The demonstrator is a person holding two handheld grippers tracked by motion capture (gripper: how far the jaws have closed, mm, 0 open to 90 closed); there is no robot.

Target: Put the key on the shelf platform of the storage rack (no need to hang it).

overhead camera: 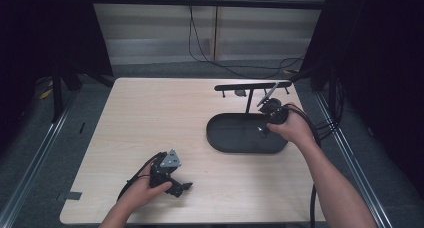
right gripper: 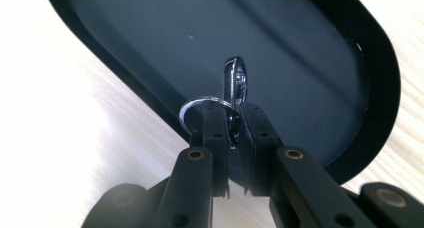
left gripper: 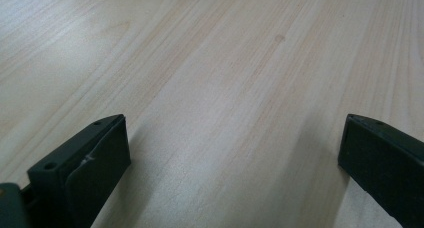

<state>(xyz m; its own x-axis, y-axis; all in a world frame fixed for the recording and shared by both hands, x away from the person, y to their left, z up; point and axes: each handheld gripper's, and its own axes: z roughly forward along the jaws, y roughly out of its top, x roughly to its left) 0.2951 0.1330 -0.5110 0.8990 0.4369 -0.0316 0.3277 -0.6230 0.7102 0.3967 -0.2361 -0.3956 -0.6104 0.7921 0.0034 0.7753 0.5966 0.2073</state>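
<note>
In the right gripper view my right gripper [right gripper: 234, 119] is shut on a shiny metal clasp [right gripper: 235, 80] with a thin key ring [right gripper: 192, 109] looped through it. The clasp hangs just above the near edge of a black oval tray [right gripper: 150, 33]. In the high view the right gripper [overhead camera: 265, 128] is over the right part of that tray [overhead camera: 235, 138], pointing down. My left gripper [overhead camera: 184, 188] rests low near the table's front edge. Its jaws stand wide open over bare wood [left gripper: 235, 153], with nothing between the fingers [left gripper: 95, 163].
A black T-shaped stand [overhead camera: 252, 86] rises from the tray's far side, its crossbar carrying small hooks. The light wooden table [overhead camera: 150, 118] is bare to the left of the tray. Cables trail from both grippers, and dark floor lies beyond the table's edges.
</note>
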